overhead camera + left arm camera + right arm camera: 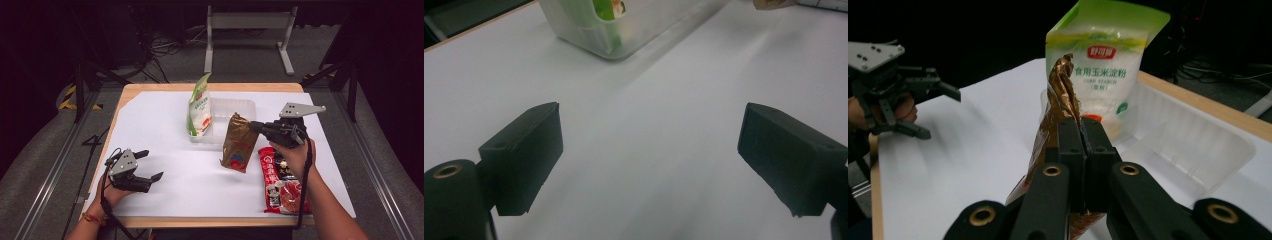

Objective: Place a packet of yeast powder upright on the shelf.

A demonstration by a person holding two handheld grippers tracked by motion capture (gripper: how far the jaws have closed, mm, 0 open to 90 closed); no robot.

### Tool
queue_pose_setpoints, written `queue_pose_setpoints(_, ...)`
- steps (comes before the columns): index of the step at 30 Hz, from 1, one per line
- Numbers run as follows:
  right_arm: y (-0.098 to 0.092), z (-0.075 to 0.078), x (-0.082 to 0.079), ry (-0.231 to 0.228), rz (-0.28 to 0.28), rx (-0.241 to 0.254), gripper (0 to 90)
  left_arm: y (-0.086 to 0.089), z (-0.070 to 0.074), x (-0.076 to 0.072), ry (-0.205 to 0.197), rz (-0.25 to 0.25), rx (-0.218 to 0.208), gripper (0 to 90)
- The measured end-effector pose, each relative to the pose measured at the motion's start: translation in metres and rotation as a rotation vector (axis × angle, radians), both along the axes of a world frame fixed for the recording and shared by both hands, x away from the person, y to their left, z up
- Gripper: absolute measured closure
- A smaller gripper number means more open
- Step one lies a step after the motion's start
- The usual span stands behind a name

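While pinching the crinkled brown foil pouch (pixel 240 144) in right gripper (pixel 256 126) jaws above the tabletop (pixel 160 140), still short of the clear plastic tray (pixel 235 107) already holding the green-and-white starch bag (pixel 199 107); red flat packet (pixel 280 182) untouched, left gripper (pixel 150 165) jaws spread, empty.

gripper (pixel 142 165): black, grey triangular plate | cable black | wristband orange

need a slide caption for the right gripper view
Right gripper pinches a brown pouch before a green-topped starch bag standing in a clear tray.
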State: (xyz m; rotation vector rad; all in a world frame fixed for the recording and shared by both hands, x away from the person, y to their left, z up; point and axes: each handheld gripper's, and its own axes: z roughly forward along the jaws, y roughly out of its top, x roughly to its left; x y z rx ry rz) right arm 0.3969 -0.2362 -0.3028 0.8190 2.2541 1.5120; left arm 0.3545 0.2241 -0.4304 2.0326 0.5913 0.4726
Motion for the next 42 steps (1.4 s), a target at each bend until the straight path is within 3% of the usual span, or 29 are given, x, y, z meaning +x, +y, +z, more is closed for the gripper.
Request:
queue_pose_setpoints(7, 0.013, 0.012, 0.011, -0.05, -0.04, 0.027, 89.4, 0.001, 0.0, -0.001, 0.0, -0.002, -0.016, 11.6)
queue_pose_setpoints(13, 0.026, 0.018, 0.025, -0.073, -0.091, 0.026, 89.4, 0.002, 0.001, -0.001, -0.004, 0.004, -0.047, 11.4)
queue_pose_setpoints(17, 0.035, 0.024, 0.033, -0.107, -0.135, 0.006, 89.4, 0.002, 0.0, -0.001, -0.005, 0.008, -0.04, 11.1)
queue_pose_setpoints(28, 0.055, 0.031, 0.058, -0.125, -0.272, -0.07, 89.3, 0.0, -0.001, -0.002, -0.002, -0.008, -0.024, 11.0)
queue_pose_setpoints(39, 0.058, 0.031, 0.076, -0.11, -0.377, -0.087, 89.3, -0.001, -0.001, -0.002, 0.003, -0.015, -0.028, 10.9)
queue_pose_setpoints(42, 0.062, 0.033, 0.083, -0.11, -0.427, -0.127, 89.2, -0.001, -0.001, -0.003, 0.003, -0.019, -0.028, 11.0)
